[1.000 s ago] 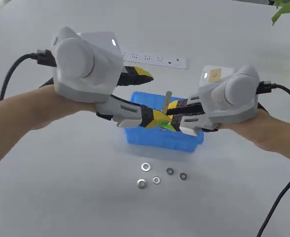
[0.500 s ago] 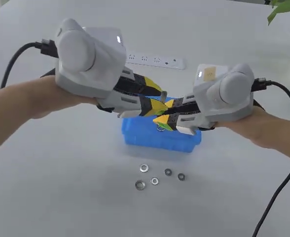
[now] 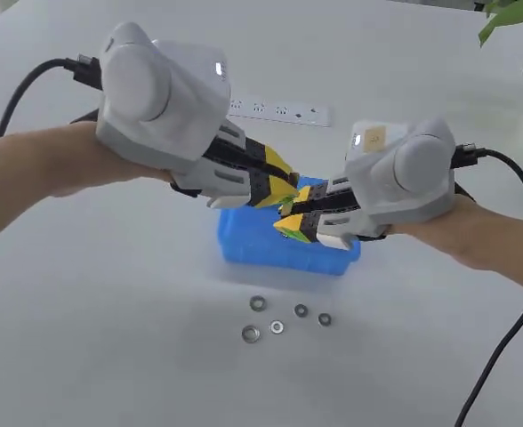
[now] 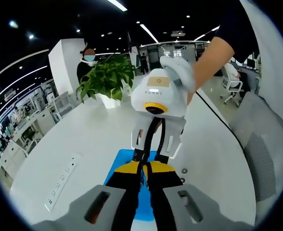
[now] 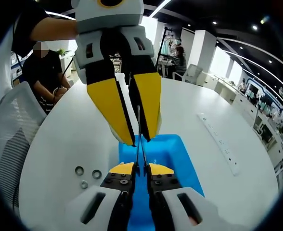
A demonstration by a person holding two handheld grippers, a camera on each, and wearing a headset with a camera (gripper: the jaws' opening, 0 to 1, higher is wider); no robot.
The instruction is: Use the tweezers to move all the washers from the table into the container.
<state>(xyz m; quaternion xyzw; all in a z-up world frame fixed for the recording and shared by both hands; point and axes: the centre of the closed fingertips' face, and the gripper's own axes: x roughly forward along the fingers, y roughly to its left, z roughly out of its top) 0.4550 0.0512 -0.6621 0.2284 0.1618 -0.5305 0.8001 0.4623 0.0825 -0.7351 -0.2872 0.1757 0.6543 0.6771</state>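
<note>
While poised over the blue container (image 3: 253, 251) mid-frame, clamping tweezers (image 5: 138, 144) between left gripper (image 3: 286, 191) and right gripper (image 3: 294, 210), both pinched tight, seemingly for squeeze control, with five washers (image 3: 277, 327) waiting lower centre.

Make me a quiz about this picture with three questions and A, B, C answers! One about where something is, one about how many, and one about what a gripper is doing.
1. Where do the washers lie?
A. On top of a gripper.
B. On the table, on the near side of the blue container.
C. Hanging in the air.

2. How many washers lie on the table?
A. Two.
B. Nine.
C. Five.

3. What is the right gripper doing?
A. Shut on the tweezers.
B. Wide open.
C. Shut on a washer.

Answers:
1 B: the head view shows them on bare table next to the container.
2 C: five small rings can be counted there.
3 A: in the right gripper view its jaws close on the thin tweezers.
</note>
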